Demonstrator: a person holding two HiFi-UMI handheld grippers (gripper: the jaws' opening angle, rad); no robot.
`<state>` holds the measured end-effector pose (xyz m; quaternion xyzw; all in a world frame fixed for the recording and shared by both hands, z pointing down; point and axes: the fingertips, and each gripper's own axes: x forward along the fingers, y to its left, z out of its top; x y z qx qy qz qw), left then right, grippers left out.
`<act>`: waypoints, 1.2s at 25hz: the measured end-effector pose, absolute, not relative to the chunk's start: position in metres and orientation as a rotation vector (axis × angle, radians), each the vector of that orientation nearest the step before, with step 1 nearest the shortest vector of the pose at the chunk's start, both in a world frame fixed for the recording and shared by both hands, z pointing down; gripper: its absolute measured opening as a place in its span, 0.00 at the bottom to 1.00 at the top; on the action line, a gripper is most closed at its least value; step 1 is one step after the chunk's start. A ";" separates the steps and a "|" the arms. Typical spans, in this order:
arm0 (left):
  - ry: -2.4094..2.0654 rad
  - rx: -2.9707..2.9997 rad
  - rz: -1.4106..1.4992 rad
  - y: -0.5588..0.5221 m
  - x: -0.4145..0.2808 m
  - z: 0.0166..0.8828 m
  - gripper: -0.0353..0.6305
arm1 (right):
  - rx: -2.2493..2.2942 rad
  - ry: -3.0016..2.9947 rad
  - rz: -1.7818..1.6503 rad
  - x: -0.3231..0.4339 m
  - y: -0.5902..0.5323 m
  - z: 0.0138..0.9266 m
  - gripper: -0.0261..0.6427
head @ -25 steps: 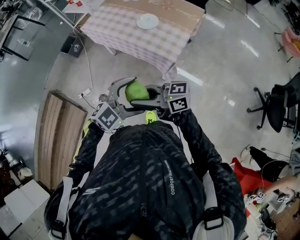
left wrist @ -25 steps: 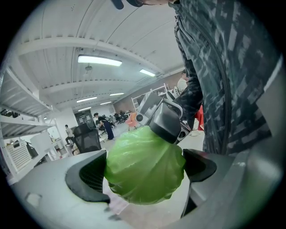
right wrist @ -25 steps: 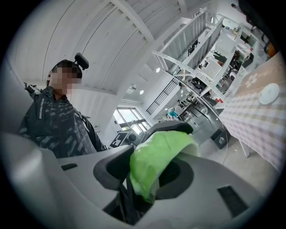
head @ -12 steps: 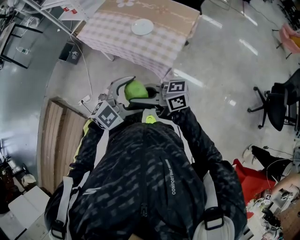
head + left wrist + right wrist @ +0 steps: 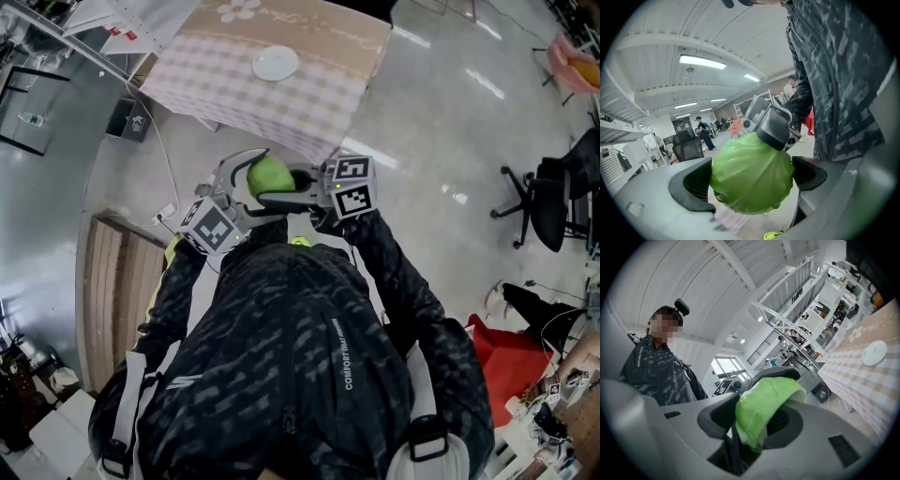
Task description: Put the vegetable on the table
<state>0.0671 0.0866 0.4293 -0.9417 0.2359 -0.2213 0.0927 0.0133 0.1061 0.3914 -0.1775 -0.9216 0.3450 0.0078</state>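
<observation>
Cabbage clamped in jaws of left gripper and right gripper, checked table nearby

This is a large open lab or workshop hall, not a home. The checked-cloth table stands on a glossy grey floor, with a black office chair well off to its right and a cable trailing by its left corner. Behind the table rise tall white metal racks, under strip lights on a bare beamed ceiling.
</observation>
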 end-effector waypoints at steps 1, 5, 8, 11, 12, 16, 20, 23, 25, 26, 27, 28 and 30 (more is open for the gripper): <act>0.694 -2.799 -0.657 0.082 0.065 0.430 0.82 | -0.545 -2.880 1.084 0.011 0.100 0.392 0.26; 0.670 -2.817 -0.652 0.063 0.052 0.433 0.82 | -0.508 -2.876 1.109 -0.003 0.079 0.396 0.26; 0.656 -2.828 -0.636 0.043 0.039 0.434 0.82 | -0.475 -2.877 1.125 -0.016 0.059 0.397 0.26; 0.630 -2.839 -0.635 0.022 0.026 0.437 0.82 | -0.432 -2.879 1.138 -0.029 0.037 0.401 0.27; 0.617 -2.843 -0.643 0.016 0.022 0.438 0.82 | -0.415 -2.878 1.142 -0.034 0.029 0.402 0.27; 0.584 -2.861 -0.651 -0.011 0.002 0.442 0.82 | -0.363 -2.869 1.155 -0.054 0.000 0.406 0.27; 0.582 -2.878 -0.639 -0.039 -0.016 0.444 0.82 | -0.331 -2.860 1.170 -0.073 -0.028 0.409 0.27; 0.574 -2.896 -0.630 -0.057 -0.029 0.446 0.82 | -0.332 -2.854 1.180 -0.086 -0.046 0.412 0.27; 0.559 -2.905 -0.629 -0.069 -0.037 0.449 0.82 | -0.326 -2.851 1.192 -0.094 -0.059 0.414 0.27; 0.549 -2.909 -0.628 -0.075 -0.040 0.450 0.82 | -0.317 -2.847 1.201 -0.097 -0.066 0.416 0.27; 0.539 -2.914 -0.624 -0.081 -0.042 0.451 0.82 | -0.309 -2.842 1.212 -0.100 -0.072 0.417 0.27; 0.530 -2.921 -0.613 -0.086 -0.044 0.452 0.82 | -0.307 -2.836 1.224 -0.102 -0.077 0.418 0.27; 0.514 -2.938 -0.587 -0.096 -0.049 0.453 0.82 | -0.332 -2.831 1.248 -0.106 -0.087 0.418 0.27</act>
